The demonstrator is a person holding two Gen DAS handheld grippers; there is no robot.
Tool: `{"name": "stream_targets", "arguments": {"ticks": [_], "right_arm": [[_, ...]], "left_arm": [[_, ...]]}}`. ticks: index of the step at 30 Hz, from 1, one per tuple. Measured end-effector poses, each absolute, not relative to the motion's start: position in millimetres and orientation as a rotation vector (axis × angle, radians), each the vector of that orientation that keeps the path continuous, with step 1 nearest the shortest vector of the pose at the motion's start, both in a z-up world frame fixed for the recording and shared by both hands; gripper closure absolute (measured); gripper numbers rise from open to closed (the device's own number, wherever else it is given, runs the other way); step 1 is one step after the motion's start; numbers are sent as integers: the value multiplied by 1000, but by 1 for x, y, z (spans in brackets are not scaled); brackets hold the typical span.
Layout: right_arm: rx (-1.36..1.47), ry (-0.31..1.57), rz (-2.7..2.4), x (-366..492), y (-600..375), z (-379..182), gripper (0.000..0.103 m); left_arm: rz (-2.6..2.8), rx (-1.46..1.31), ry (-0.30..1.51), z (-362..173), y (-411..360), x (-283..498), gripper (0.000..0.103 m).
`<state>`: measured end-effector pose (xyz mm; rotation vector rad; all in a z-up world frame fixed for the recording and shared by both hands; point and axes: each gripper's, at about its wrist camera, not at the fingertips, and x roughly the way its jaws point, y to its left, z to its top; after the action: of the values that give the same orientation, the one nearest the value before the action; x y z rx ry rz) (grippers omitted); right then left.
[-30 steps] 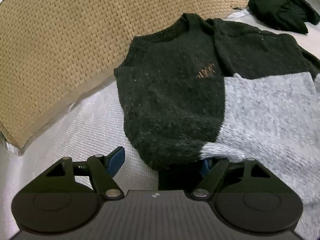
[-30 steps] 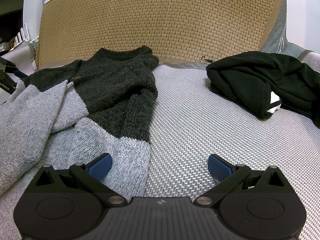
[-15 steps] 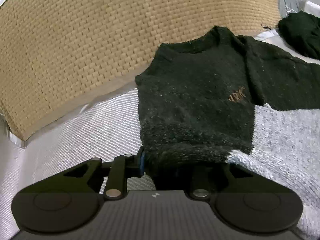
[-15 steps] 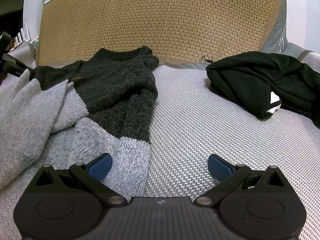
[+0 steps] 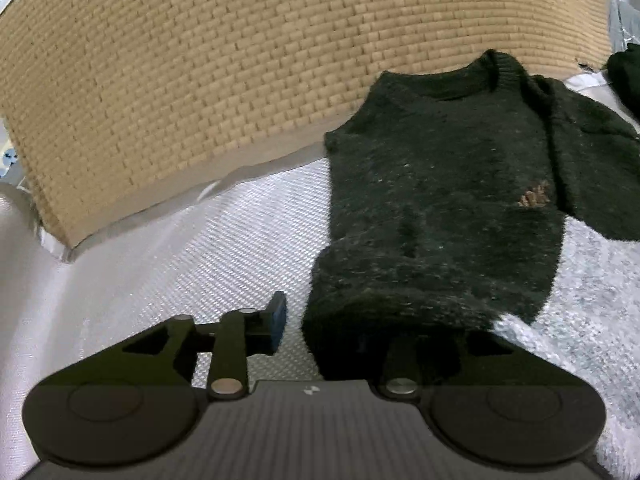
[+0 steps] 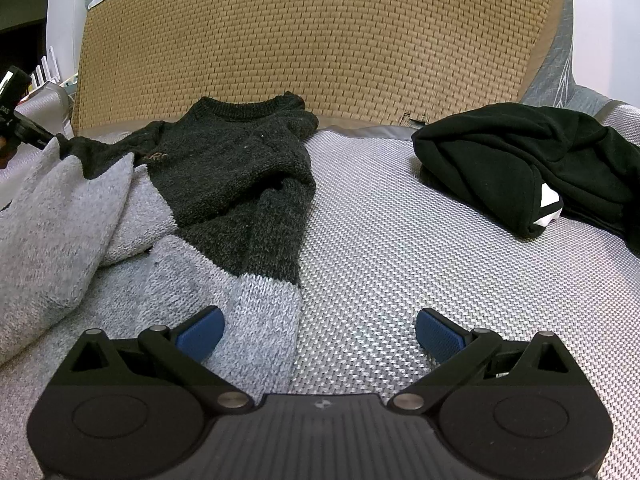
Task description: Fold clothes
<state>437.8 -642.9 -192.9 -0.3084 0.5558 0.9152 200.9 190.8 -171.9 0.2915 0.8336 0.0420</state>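
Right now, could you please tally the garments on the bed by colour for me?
Dark green and grey knitted sweater: 1
Black garment, bundled: 1
Total: 2 garments

Even, soft indoor light, no glare. Strong fisheye bend: woven headboard [image 6: 312, 40] bows, corners beyond it go black. Left wrist view softer, dimmer; dark sweater [image 5: 440, 208] under headboard loses detail. Shadows faint.
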Motion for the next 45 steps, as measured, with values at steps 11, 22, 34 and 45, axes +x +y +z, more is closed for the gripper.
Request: {"name": "stream_targets", "arguments": {"ticks": [11,22,34,45], "right_arm": [[-309,556,914,437,-644,-193,0],[-310,557,913,436,-644,-193,0],[-312,555,913,436,-643,-195,0],[-313,553,912,435,-642,-197,0]], "left_arm": [[-8,288,905,-165,208,187,44],[-13,364,974,-150,236,156,41],[-100,278,840,-111,222,120,34],[-282,354,844,-121,175,91,32]]}}
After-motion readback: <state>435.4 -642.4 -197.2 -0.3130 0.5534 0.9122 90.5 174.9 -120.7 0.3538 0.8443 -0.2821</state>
